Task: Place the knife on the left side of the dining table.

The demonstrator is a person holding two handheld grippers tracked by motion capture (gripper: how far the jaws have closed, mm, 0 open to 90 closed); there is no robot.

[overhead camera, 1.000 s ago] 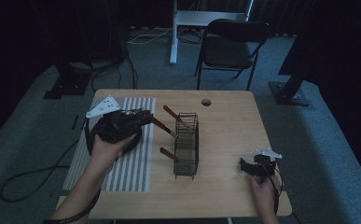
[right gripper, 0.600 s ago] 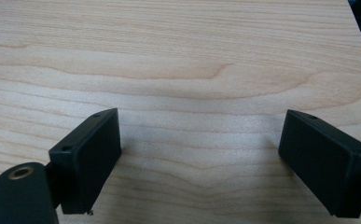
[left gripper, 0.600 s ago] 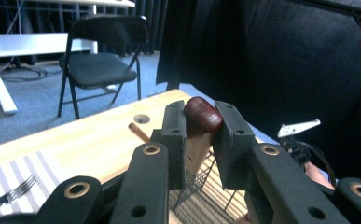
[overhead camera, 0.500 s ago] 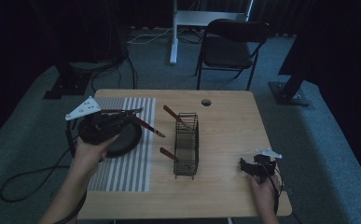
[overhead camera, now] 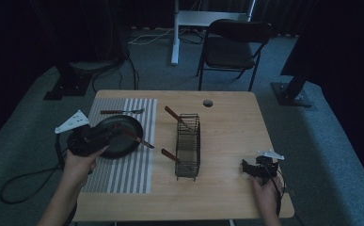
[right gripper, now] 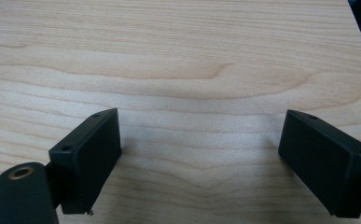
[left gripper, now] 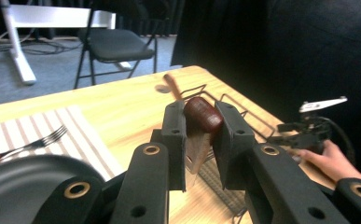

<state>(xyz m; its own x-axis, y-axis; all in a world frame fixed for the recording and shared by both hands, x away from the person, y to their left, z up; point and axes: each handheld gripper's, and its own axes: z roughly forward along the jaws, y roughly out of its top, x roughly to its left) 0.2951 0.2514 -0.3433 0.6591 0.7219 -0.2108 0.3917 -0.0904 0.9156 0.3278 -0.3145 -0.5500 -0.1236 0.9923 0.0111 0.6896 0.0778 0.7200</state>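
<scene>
My left gripper hovers over the black plate on the striped placemat, shut on a brown-handled knife. In the left gripper view the jaws clamp the knife at its wooden handle, with the pale blade hanging below. To the right stands a wire rack holding two more brown-handled utensils. A fork lies on the mat behind the plate. My right gripper rests open at the table's front right, with bare wood between its jaws.
The wooden table has a small round hole near its back edge. A black folding chair and a white stand leg are on the carpet behind. Cables trail on the floor at the left.
My left gripper has carried the knife left and nearer to the person, away from the rack and over the plate. The right gripper has stayed put.
</scene>
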